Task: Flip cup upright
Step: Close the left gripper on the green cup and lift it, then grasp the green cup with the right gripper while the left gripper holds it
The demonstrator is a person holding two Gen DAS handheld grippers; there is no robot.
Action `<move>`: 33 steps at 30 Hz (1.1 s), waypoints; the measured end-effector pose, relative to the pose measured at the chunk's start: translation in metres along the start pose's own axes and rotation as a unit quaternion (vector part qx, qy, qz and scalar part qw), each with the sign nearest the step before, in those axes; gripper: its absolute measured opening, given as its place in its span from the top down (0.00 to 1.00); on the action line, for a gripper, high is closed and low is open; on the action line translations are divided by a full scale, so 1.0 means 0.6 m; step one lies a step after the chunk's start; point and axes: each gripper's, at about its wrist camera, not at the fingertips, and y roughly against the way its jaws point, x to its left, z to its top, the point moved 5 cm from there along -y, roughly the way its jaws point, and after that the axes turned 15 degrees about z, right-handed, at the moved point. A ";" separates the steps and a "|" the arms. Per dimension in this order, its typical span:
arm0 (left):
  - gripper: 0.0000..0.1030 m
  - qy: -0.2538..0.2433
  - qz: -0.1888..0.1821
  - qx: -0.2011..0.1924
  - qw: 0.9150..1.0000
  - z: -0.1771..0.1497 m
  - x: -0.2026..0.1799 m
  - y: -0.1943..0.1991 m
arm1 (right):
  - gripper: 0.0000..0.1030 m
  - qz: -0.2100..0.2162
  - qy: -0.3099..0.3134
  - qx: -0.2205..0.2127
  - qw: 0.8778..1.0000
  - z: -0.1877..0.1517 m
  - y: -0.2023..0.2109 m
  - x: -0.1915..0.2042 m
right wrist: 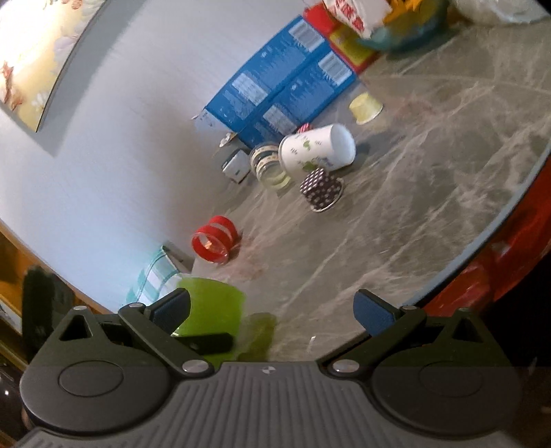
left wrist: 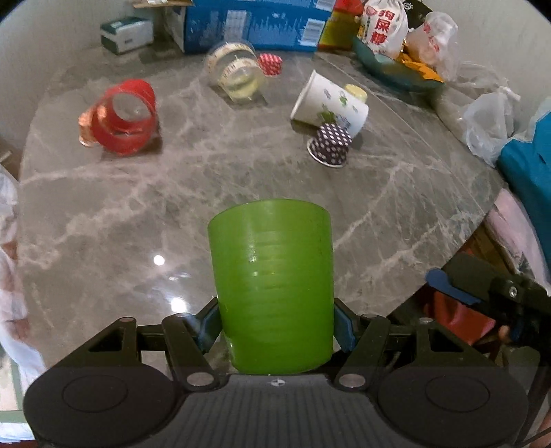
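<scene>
My left gripper (left wrist: 275, 324) is shut on a green plastic cup (left wrist: 273, 286), gripped on both sides near its end closest to the camera; the far end points away over the marble table (left wrist: 137, 213). The cup also shows in the right wrist view (right wrist: 210, 306), with the left gripper's finger across it. My right gripper (right wrist: 273, 310) is open and empty, tilted, near the table's edge beside the green cup.
Lying on the table: a red-striped clear cup (left wrist: 120, 115), a clear measuring cup (left wrist: 237, 72), a white paper cup (left wrist: 329, 101), a dotted dark cup (left wrist: 330, 144), a small red dotted cup (left wrist: 270, 63), a yellow cup (right wrist: 365, 107). Blue boxes (left wrist: 255, 24), a snack bowl (left wrist: 396, 65) and plastic bags (left wrist: 489, 120) stand at the back.
</scene>
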 end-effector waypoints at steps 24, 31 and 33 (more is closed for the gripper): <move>0.34 -0.008 -0.049 0.024 0.998 0.005 -0.016 -0.026 | 0.03 -0.089 -0.023 0.225 0.970 0.014 -0.207 0.044; 0.29 -0.001 -0.058 0.024 0.998 0.005 -0.008 -0.027 | 0.24 -0.117 -0.009 0.247 0.962 0.008 -0.219 0.041; 0.27 0.002 -0.066 0.023 0.998 0.004 -0.005 -0.027 | 0.24 -0.113 -0.013 0.248 0.962 0.007 -0.216 0.040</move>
